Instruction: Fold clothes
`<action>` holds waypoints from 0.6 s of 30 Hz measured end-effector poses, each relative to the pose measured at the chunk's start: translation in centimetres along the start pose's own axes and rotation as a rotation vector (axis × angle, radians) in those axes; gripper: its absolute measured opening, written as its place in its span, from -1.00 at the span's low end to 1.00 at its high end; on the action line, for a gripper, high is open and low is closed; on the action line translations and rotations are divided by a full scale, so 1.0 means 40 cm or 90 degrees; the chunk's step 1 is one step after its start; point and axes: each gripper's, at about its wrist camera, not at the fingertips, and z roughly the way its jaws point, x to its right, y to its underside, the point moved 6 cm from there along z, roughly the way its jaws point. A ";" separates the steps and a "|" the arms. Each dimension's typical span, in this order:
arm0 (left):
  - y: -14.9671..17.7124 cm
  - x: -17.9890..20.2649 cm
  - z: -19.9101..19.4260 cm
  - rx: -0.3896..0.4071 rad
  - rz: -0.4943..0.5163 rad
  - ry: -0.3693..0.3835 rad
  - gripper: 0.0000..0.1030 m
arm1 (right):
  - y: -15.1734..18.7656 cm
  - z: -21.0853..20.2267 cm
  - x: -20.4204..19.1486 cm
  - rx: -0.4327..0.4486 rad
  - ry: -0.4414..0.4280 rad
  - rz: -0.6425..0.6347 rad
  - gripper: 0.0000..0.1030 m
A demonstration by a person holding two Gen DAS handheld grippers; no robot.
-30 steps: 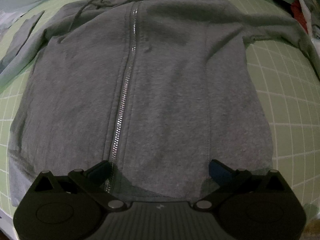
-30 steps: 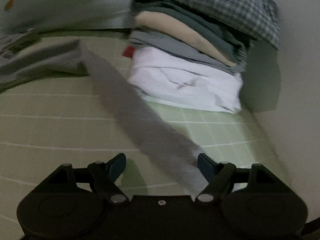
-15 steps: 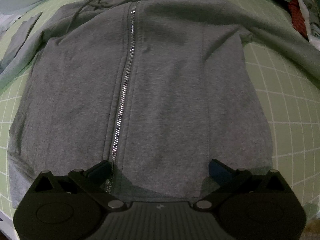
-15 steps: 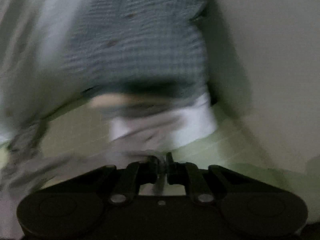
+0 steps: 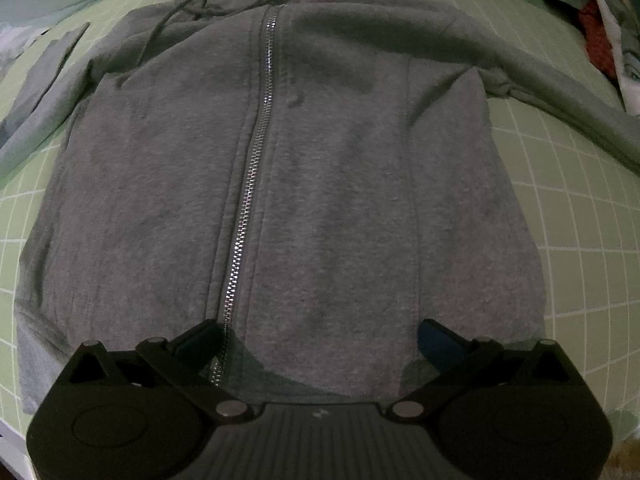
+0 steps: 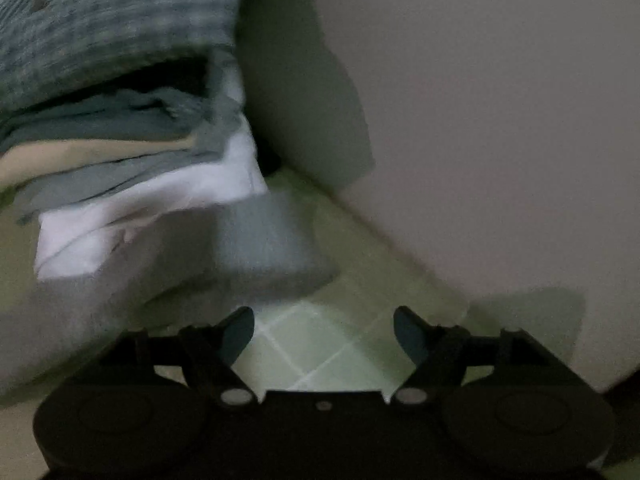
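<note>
A green gridded mat point(image 5: 580, 208) meets a pale wall point(image 6: 500, 120). Ahead of the open left hand-held gripper point(image 5: 320, 340), the grey zip hoodie point(image 5: 320, 200) lies flat, unchanged. The right hand-held gripper point(image 6: 324, 332), shut on the sleeve point(image 6: 264, 248) half a second ago, now gapes empty beside stacked folded clothes point(image 6: 120, 140).

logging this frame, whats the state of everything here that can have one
grey hoodie: spread flat, front up, unfolded
zipper: closed
right sleeve: stretched out to the side
sleeve end: lying loose on the mat, not gripped
clothes stack: folded, piled by the wall
left gripper: open over the hem
right gripper: open, empty
</note>
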 end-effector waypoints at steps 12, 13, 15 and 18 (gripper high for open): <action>0.011 -0.023 -0.005 -0.006 0.001 0.001 1.00 | -0.015 0.118 -0.025 -0.013 -0.037 0.142 0.51; 0.012 -0.023 -0.005 -0.006 0.000 0.001 1.00 | -0.017 0.118 -0.035 -0.016 -0.032 0.131 0.46; 0.014 -0.023 -0.005 -0.005 -0.002 0.001 1.00 | -0.015 0.113 -0.046 -0.004 -0.026 0.105 -0.02; 0.018 -0.023 -0.005 -0.005 -0.003 0.000 1.00 | -0.014 0.096 -0.055 0.003 -0.056 0.083 -0.81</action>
